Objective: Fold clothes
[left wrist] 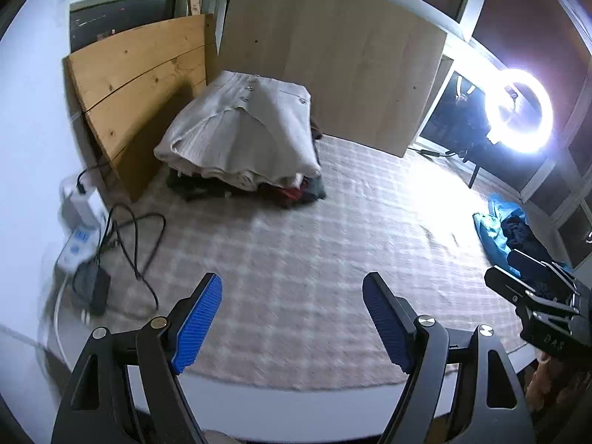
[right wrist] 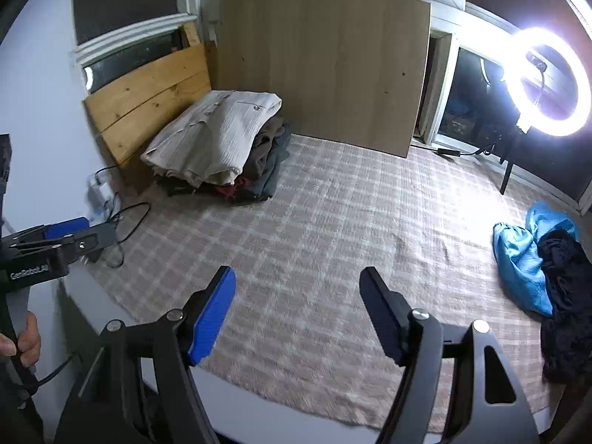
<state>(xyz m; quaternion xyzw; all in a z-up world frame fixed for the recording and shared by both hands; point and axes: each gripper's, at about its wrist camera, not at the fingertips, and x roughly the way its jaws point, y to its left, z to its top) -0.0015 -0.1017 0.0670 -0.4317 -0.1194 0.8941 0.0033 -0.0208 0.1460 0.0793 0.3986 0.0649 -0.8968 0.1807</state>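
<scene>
A stack of folded clothes (left wrist: 244,137) with a cream buttoned garment on top sits at the far left of the checked blanket (left wrist: 296,244); it also shows in the right wrist view (right wrist: 218,140). A loose heap of blue and dark clothes (right wrist: 540,259) lies at the right edge, also seen in the left wrist view (left wrist: 503,229). My left gripper (left wrist: 292,292) is open and empty above the blanket's near edge. My right gripper (right wrist: 298,288) is open and empty, to the right of the left one; its body shows in the left wrist view (left wrist: 536,296).
Wooden boards (left wrist: 140,85) and a large panel (right wrist: 325,70) lean on the wall behind the stack. A power strip with cables (left wrist: 85,236) lies at the left. A bright ring light (right wrist: 547,81) stands at the back right.
</scene>
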